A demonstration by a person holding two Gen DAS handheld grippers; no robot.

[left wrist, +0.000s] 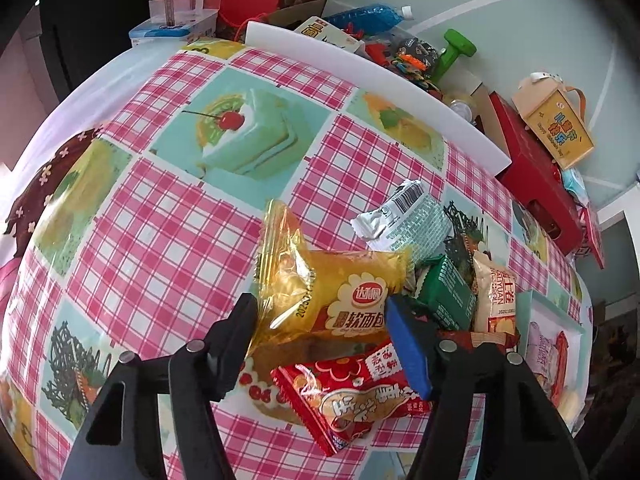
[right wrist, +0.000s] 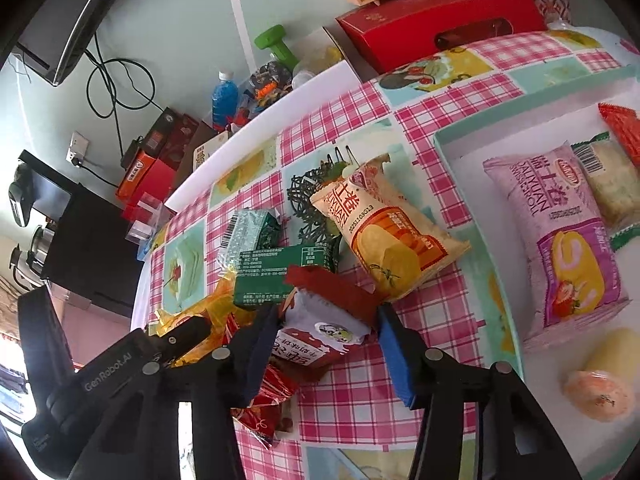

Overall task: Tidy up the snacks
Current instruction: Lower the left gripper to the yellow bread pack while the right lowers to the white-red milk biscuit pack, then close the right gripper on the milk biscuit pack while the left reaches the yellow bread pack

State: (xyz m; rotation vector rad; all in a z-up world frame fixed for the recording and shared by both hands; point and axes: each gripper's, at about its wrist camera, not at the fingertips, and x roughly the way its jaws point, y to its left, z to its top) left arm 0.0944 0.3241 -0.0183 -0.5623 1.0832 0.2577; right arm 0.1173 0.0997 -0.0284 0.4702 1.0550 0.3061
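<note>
A: What is the left gripper (left wrist: pixel 320 320) doing?
B: It is reaching forward and downward over the tabletop covered in a pink checked cloth with cake pictures (left wrist: pixel 160 216). Its jaws are standing apart on either side of a yellow crinkly plastic bread packet (left wrist: pixel 320 292); whether the pads are pressing it, I cannot tell. The packet is sitting at the near edge of the snack pile, overlapping a red glossy wrapper with white characters (left wrist: pixel 344 396) that is lying nearer still.

A: And the right gripper (right wrist: pixel 324 336)?
B: It is also angling down at the pile, jaws open wide, straddling a dark red and white snack packet (right wrist: pixel 320 332). The blue pad (right wrist: pixel 396 364) is sitting just right of that packet, seemingly clear of it.

A: Where are the other snacks lying?
B: In the right wrist view, a dark green foil packet (right wrist: pixel 280 276) is lying just beyond the red one, a silver-grey barcode packet (right wrist: pixel 244 228) farther left, and a cream and orange roll-cake bag (right wrist: pixel 384 232) to the right. Farther right, a shallow pale teal tray (right wrist: pixel 452 136) is holding a pink and purple Swiss-roll bag (right wrist: pixel 560 248), a clear-wrapped pale cake with green edging (right wrist: pixel 612 184) and a small round orange pastry (right wrist: pixel 600 396).

A: Anything behind?
B: A red cardboard gift box (right wrist: pixel 440 28) and a green dumbbell (right wrist: pixel 276 44) are sitting beyond the far edge.
</note>
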